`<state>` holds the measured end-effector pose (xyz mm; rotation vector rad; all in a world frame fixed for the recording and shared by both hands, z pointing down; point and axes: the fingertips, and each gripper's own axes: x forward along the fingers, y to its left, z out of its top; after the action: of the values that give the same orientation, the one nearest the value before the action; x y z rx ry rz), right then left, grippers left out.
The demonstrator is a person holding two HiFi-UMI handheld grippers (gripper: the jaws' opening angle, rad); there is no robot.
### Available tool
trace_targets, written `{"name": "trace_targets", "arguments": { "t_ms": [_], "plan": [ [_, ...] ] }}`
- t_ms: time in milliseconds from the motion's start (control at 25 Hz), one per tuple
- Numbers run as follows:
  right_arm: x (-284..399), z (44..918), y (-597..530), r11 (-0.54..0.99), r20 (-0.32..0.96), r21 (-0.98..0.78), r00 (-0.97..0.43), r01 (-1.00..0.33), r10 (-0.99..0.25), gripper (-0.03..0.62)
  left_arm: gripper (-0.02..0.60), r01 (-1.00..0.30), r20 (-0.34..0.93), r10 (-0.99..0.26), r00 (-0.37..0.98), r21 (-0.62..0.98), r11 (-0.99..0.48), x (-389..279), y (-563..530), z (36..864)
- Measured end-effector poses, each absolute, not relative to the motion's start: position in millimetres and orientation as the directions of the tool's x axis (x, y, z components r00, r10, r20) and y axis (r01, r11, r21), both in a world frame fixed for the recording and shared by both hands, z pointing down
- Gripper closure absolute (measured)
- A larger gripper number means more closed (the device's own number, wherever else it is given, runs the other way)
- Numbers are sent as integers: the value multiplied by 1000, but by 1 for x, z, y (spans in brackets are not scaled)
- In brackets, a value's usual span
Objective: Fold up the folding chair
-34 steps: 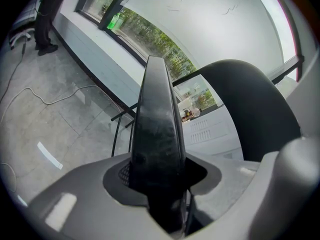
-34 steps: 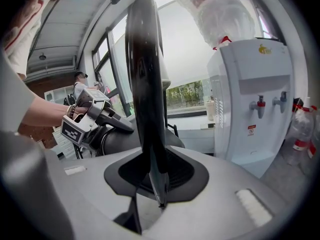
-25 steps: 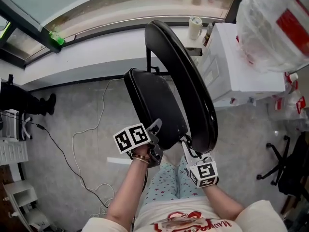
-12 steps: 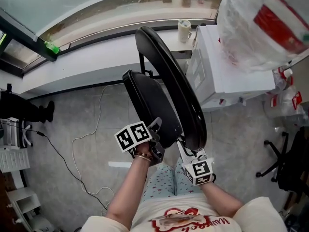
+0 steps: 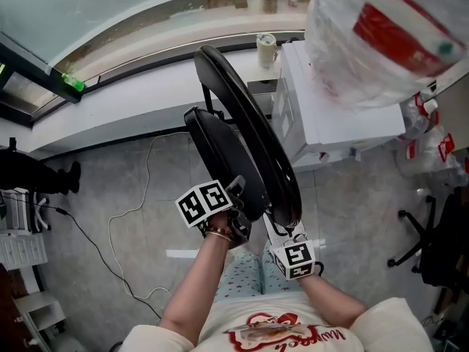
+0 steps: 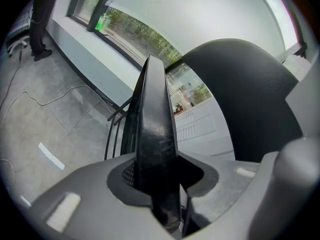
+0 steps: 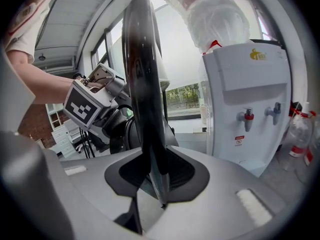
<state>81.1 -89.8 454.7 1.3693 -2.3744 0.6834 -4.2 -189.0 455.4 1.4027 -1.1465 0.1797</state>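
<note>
The black folding chair stands in front of me, its seat (image 5: 220,156) tipped up beside the curved backrest (image 5: 249,134). My left gripper (image 5: 240,196) is shut on the near edge of the seat (image 6: 155,144), which runs straight up between its jaws (image 6: 160,184); the backrest (image 6: 250,104) fills the right of that view. My right gripper (image 5: 282,222) is shut on the lower rim of the backrest (image 7: 142,84). Its jaws (image 7: 155,179) have just been closing a little on that rim. The left gripper's marker cube (image 7: 87,104) shows to the left in the right gripper view.
A white water dispenser (image 5: 330,101) with a large wrapped bottle (image 5: 381,35) stands close to the chair's right. A cup (image 5: 266,50) sits on the white window ledge (image 5: 132,94). A cable (image 5: 139,196) trails over the floor at left; an office chair base (image 5: 421,240) is at right.
The chair and both grippers have shifted left and up in the head view. The left gripper moved more, bringing the seat nearer the backrest.
</note>
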Motion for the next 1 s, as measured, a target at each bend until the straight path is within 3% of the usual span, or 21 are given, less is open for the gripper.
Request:
{"name": "trace_targets", "arguments": {
  "t_ms": [1000],
  "plan": [
    [126,457,-110,399,492,-261,-477,-879,-729,496,444,-754,758,-484,437,602,263,59,-216,454]
  ]
}}
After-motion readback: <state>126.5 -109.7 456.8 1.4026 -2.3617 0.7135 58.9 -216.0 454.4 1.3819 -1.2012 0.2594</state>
